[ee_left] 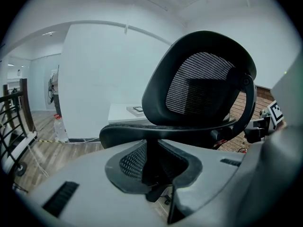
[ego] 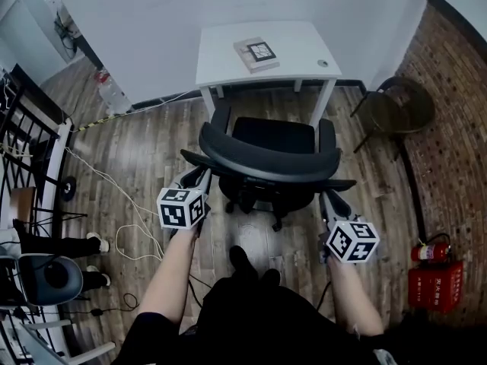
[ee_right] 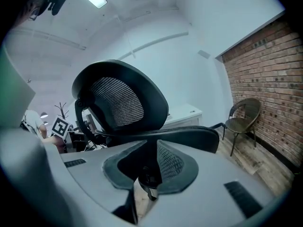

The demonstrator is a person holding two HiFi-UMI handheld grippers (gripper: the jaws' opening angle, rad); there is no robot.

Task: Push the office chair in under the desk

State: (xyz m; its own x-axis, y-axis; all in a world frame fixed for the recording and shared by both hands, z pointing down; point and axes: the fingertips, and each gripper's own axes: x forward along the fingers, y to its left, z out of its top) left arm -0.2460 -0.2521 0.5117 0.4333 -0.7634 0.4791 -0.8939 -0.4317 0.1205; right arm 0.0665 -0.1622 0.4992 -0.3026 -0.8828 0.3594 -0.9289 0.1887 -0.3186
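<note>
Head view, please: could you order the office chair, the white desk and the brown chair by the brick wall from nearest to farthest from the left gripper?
1. The office chair: at the left gripper, clamped in its jaws.
2. The white desk: straight ahead, beyond it.
3. The brown chair: far right, past the desk.

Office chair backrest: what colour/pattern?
Black mesh backrest; shows best in the left gripper view.
</note>
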